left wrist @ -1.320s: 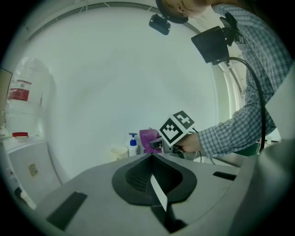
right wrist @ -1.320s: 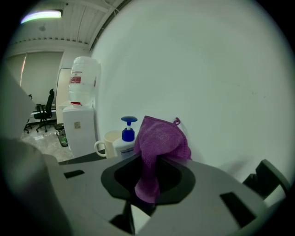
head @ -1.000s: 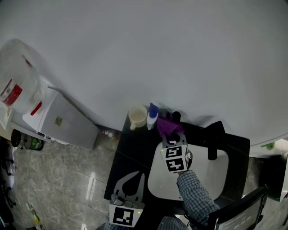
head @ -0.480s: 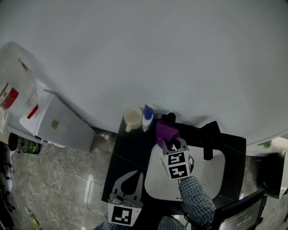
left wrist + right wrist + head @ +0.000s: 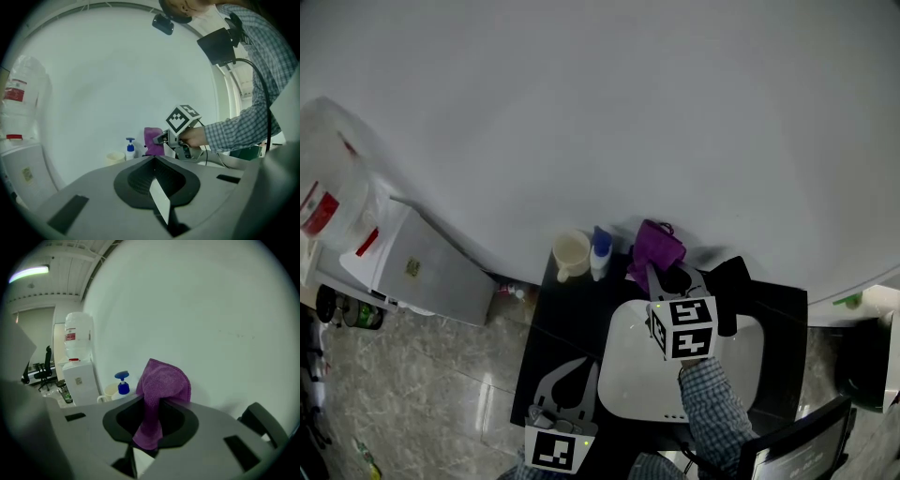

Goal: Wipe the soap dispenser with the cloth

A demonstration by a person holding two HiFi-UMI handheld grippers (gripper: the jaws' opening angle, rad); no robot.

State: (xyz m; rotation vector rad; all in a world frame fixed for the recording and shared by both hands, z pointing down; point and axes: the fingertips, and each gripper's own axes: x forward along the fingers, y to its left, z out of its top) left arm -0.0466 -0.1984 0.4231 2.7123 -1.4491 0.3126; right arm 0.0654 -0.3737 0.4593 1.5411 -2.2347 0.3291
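Observation:
A white pump bottle with a blue cap, the soap dispenser [image 5: 600,253] [image 5: 123,385] [image 5: 130,149], stands at the back of the black counter [image 5: 551,323] against the wall. To its right my right gripper [image 5: 661,272] [image 5: 151,404] is shut on a purple cloth [image 5: 654,244] [image 5: 161,380] [image 5: 153,140]. The cloth bunches above the jaws and hangs down between them, a short gap from the bottle. My left gripper [image 5: 584,366] [image 5: 153,158] rests low at the counter's front edge, shut with nothing in it.
A cream cup [image 5: 570,253] stands just left of the bottle. A white sink basin [image 5: 628,384] lies under the right gripper, with a black faucet [image 5: 731,291] at its back right. A white water cooler [image 5: 422,267] stands on the floor to the left.
My right gripper has lifted the purple cloth up and back towards the wall, shifting a little to the right. The left gripper has stayed where it was.

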